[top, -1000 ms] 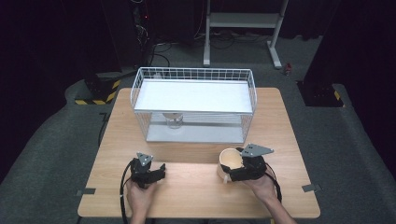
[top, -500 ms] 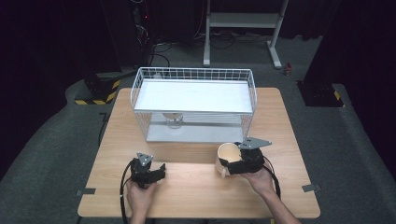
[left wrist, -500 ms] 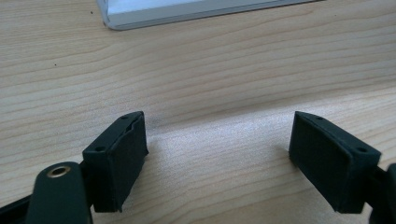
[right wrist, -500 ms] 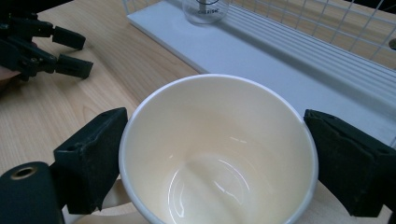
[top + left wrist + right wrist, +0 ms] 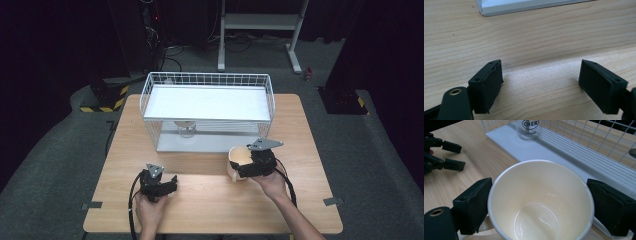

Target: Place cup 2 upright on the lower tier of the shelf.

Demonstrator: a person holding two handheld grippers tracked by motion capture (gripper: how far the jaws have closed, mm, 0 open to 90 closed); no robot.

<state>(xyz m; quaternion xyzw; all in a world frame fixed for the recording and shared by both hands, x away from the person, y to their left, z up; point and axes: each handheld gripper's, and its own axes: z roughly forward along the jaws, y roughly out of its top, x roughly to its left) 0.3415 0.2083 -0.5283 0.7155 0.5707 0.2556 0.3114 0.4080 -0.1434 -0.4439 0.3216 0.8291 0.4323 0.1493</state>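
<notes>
In the high view, the right gripper (image 5: 245, 167) grasps a cream mug (image 5: 238, 161) near the front right of the wooden tabletop (image 5: 210, 200), just in front of a white wire rack (image 5: 207, 102). A clear glass (image 5: 186, 129) stands on the rack's lower shelf. The left gripper (image 5: 172, 182) sits low over the tabletop at the front left, well apart from the mug. In the left gripper view, the left gripper (image 5: 540, 82) has its jaws spread with bare wood between them, and the rack's white base (image 5: 524, 5) lies ahead. In the right gripper view, the right gripper (image 5: 540, 202) presses both jaws against the outside of the mug (image 5: 541, 205), whose mouth faces the camera. The glass (image 5: 529, 128) stands on the rack (image 5: 584, 157) beyond, and the left gripper (image 5: 441, 153) shows at the far left.
</notes>
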